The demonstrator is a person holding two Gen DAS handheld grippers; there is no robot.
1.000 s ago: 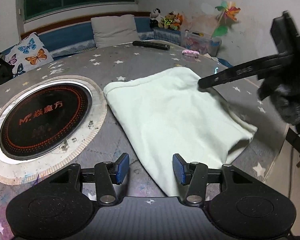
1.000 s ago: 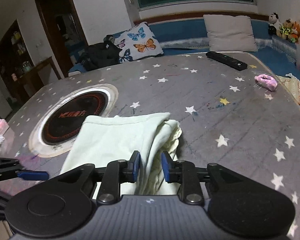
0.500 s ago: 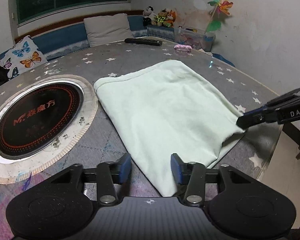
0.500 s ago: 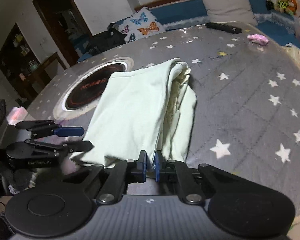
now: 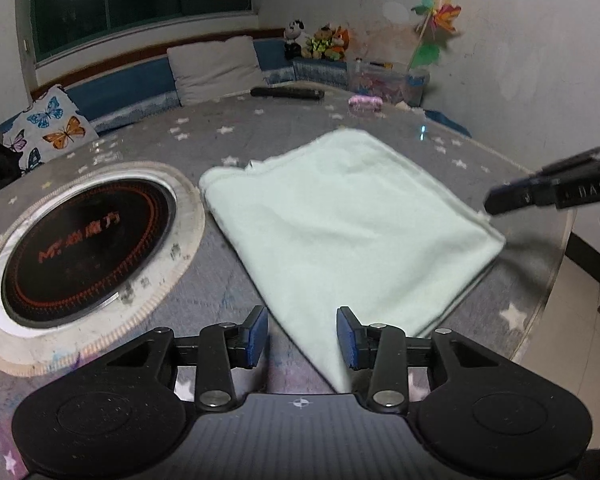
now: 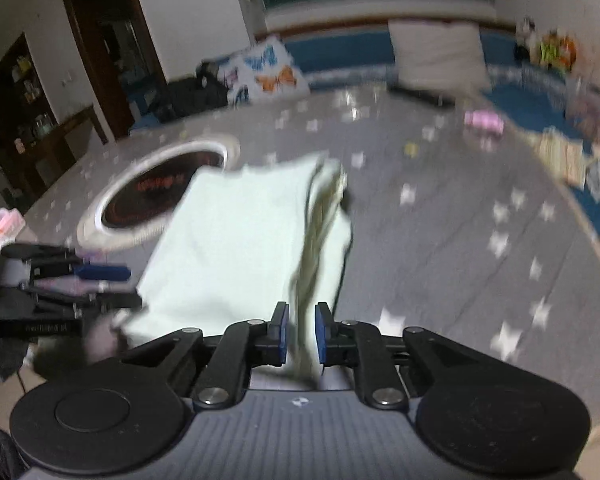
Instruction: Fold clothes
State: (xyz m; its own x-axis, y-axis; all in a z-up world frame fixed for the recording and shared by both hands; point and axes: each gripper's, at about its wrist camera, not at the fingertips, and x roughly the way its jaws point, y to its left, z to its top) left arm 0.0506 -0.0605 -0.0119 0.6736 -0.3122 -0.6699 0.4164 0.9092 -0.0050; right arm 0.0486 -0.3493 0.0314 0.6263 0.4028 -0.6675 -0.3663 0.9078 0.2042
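A pale green garment [image 5: 340,224], already folded into a rough rectangle, lies flat on the grey star-patterned tabletop [image 5: 228,288], just to the 3 o'clock side of a round black cooker plate [image 5: 84,236] set into the surface. In the left wrist view the garment fills the centre and runs down toward 6 o'clock.

The left tool [image 5: 302,334] hovers low at 6 o'clock with its blue pads apart. One near corner of the garment reaches between them, but the pads do not press on it, so this tool is empty-handed.

The right tool [image 6: 302,334], seen in its own blurred view, has its jaws opening. A layered edge of the garment passes between the pads with a narrow gap on each side, so it looks let go rather than pinched. In the left view the same tool appears as a dark arm at 3 o'clock, its tip just beside the garment's right corner.

The step in hand appears to be releasing the cloth once a fold is laid down. The next move likely calls for both tools to take fresh hold of the near edge or corners, and to carry them toward 12 o'clock for another fold, keeping the layers aligned.
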